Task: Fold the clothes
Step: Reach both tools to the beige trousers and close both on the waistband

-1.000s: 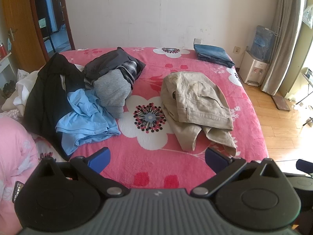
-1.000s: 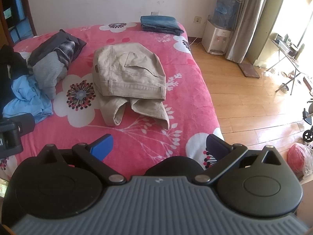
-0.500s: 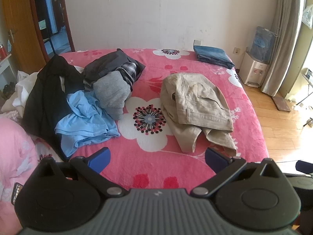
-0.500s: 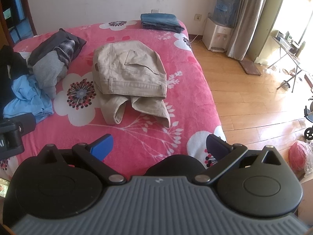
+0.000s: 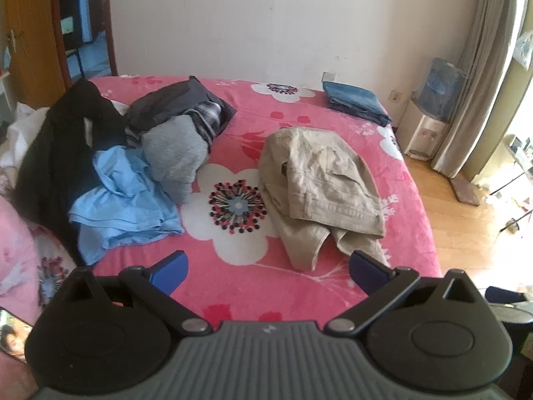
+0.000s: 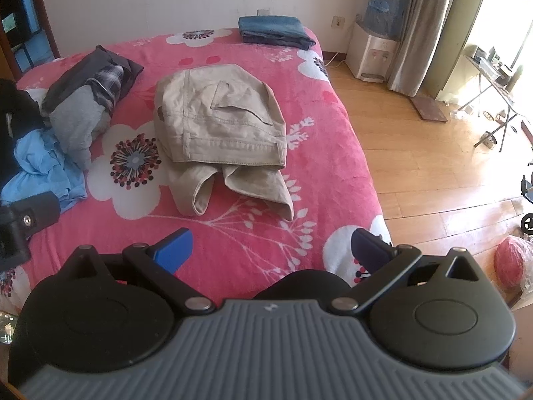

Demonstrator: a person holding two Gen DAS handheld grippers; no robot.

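Beige trousers (image 5: 319,186) lie roughly folded in the middle of the pink flowered bed (image 5: 243,286); they also show in the right wrist view (image 6: 220,126). A pile of unfolded clothes lies at the left: a light blue shirt (image 5: 123,210), a grey garment (image 5: 173,153), a black garment (image 5: 63,143) and a dark bundle (image 5: 180,106). Folded blue jeans (image 5: 356,100) lie at the far corner. My left gripper (image 5: 268,270) is open and empty above the near bed edge. My right gripper (image 6: 271,250) is open and empty, short of the trousers.
A water dispenser (image 6: 376,50) and a curtain (image 6: 423,26) stand at the right by the wall. Wooden floor (image 6: 426,173) lies right of the bed. A folding stand (image 6: 496,100) and a red bag (image 6: 513,260) are farther right. A doorway (image 5: 80,26) is at the far left.
Both grippers have drifted slightly closer over the bed, and the views have shifted a little. Their jaws stay open. The clothes have not moved.
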